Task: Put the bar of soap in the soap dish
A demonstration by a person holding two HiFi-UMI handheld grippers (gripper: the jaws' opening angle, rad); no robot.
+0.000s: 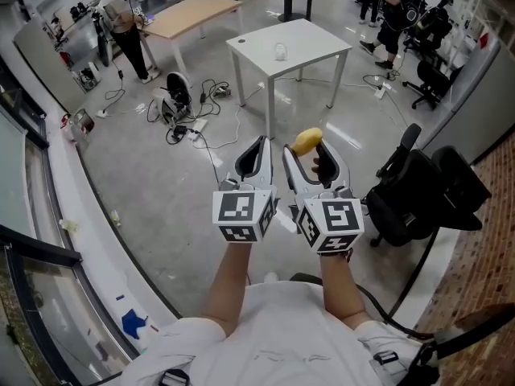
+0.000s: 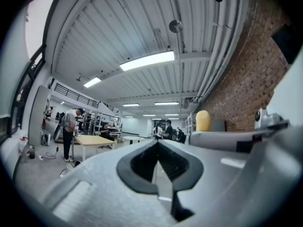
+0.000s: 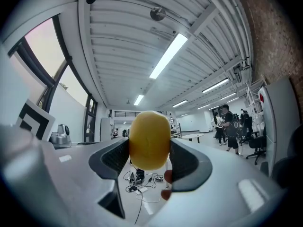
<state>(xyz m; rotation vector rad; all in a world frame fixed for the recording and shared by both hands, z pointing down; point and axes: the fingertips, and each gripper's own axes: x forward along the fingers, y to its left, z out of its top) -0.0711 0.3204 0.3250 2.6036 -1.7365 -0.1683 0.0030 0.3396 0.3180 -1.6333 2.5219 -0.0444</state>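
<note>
A yellow oval bar of soap (image 1: pixel 306 139) sits between the fingertips of my right gripper (image 1: pixel 312 153), which is shut on it; in the right gripper view the soap (image 3: pixel 149 140) fills the gap between the dark pads. Just left of it, my left gripper (image 1: pixel 259 145) is held up with its jaws pressed together and nothing in them. The left gripper view shows the soap (image 2: pixel 202 120) poking above the right gripper's body. A small pale object (image 1: pixel 280 51), perhaps the soap dish, stands on the white table (image 1: pixel 322 45) well ahead.
Both grippers are raised over bare grey floor. A black office chair (image 1: pixel 418 191) is close on the right. Cables and a device (image 1: pixel 179 103) lie on the floor left of the white table. A wooden table (image 1: pixel 193 14) and people stand farther back.
</note>
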